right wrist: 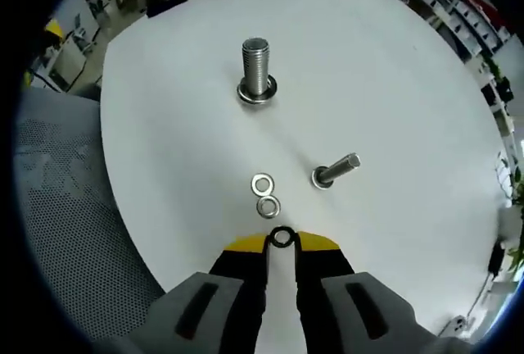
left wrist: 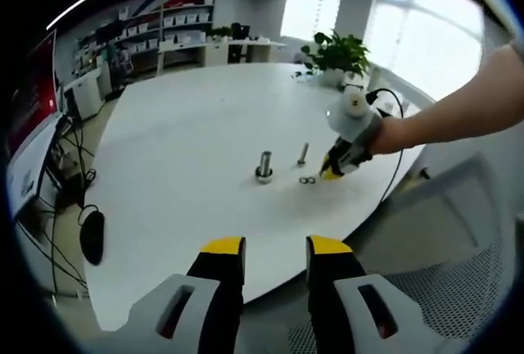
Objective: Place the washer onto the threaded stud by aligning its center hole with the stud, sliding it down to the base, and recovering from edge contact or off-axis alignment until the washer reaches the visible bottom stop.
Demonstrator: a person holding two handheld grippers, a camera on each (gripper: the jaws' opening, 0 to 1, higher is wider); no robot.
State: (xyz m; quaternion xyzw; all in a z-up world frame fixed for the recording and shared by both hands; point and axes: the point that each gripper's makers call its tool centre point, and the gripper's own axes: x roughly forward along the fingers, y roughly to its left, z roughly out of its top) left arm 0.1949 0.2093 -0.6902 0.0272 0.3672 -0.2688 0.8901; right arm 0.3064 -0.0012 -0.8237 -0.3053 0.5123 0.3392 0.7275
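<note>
The right gripper [right wrist: 282,242] pinches a small dark washer [right wrist: 282,237], probably light, stiff and slippery, by its rim at its nearly shut tips, well short of the big threaded stud [right wrist: 256,69].

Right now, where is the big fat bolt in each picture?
Left gripper view: big bolt stands upright mid-table, left of the small bolt.
Right gripper view: big bolt stands near the top centre, beyond the loose washers.
Shared landmark: the small bolt.
</note>
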